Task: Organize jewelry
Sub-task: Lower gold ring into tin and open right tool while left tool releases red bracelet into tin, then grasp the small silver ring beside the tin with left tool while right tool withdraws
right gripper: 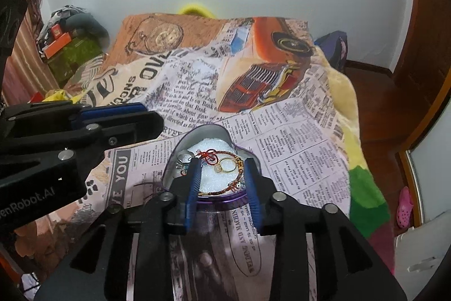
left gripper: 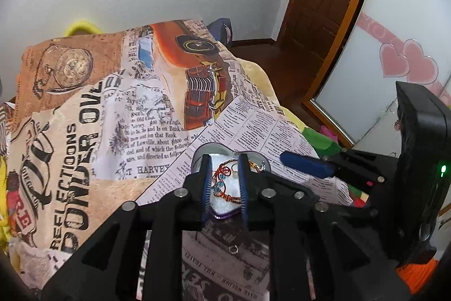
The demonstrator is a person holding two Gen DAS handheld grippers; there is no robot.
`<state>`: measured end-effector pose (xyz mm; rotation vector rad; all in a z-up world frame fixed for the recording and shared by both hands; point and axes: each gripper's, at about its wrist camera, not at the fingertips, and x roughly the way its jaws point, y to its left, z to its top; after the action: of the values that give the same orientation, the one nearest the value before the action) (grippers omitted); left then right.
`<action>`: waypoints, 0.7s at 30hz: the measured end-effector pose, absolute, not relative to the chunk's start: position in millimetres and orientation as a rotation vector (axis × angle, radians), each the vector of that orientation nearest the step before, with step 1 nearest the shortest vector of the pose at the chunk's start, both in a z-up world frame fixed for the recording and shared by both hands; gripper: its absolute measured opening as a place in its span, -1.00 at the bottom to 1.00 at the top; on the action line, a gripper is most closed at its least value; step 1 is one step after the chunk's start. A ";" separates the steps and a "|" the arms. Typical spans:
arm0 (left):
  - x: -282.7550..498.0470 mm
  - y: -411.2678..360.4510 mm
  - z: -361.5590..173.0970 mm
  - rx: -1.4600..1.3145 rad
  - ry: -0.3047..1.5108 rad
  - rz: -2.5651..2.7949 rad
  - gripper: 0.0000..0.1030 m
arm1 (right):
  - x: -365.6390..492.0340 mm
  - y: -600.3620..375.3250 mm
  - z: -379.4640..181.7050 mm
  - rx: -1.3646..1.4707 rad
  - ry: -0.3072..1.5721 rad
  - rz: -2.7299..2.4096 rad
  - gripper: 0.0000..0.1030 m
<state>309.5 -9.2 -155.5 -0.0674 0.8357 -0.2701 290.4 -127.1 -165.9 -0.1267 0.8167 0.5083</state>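
A purple heart-shaped tin [right gripper: 220, 200] lined with white foam lies on the printed cloth. It holds a red string bracelet [right gripper: 210, 154], a gold ring [right gripper: 227, 164], a silver ring [right gripper: 183, 155] and a beaded bracelet [right gripper: 222, 189]. My right gripper [right gripper: 222, 161] hovers over the tin, jaws apart, nothing pressed between the blue pads. My left gripper [left gripper: 225, 160] stands open above the same tin [left gripper: 203, 150], with the red bracelet [left gripper: 222, 174] showing through the gap. Each gripper appears in the other's view: the right [left gripper: 304, 164], the left [right gripper: 112, 114]. A small loose ring [left gripper: 233, 249] lies on the cloth in front of the tin.
The newspaper-print cloth [right gripper: 296, 131] covers a bed, with a yellow blanket [right gripper: 346, 103] at its right edge. A wooden door [left gripper: 324, 4] and a panel with pink hearts [left gripper: 406, 64] stand to the right. Boxes and bags [right gripper: 70, 41] pile up at the far left.
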 end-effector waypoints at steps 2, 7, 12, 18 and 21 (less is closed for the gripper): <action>302.4 -8.8 -150.2 -0.060 0.826 -0.263 -0.54 | 285.4 -131.5 -159.9 -0.131 0.803 0.498 -0.44; 286.1 -8.4 -142.5 -0.037 0.819 -0.245 -0.41 | 277.7 -144.2 -150.6 -0.126 0.785 0.475 -0.43; 274.5 -12.1 -153.7 -0.023 0.865 -0.237 -0.39 | 268.5 -157.6 -147.6 -0.127 0.777 0.447 -0.20; 260.3 -22.9 -185.8 0.003 0.958 -0.249 -0.38 | 257.9 -174.0 -150.0 -0.133 0.775 0.421 -0.15; 254.1 -29.0 -201.5 0.015 0.995 -0.254 -0.38 | 255.7 -180.3 -155.4 -0.138 0.788 0.408 -0.15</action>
<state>254.1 -29.0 -201.5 0.0154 0.9948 -0.2536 255.7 -180.3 -155.4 -0.1381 0.7882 0.4085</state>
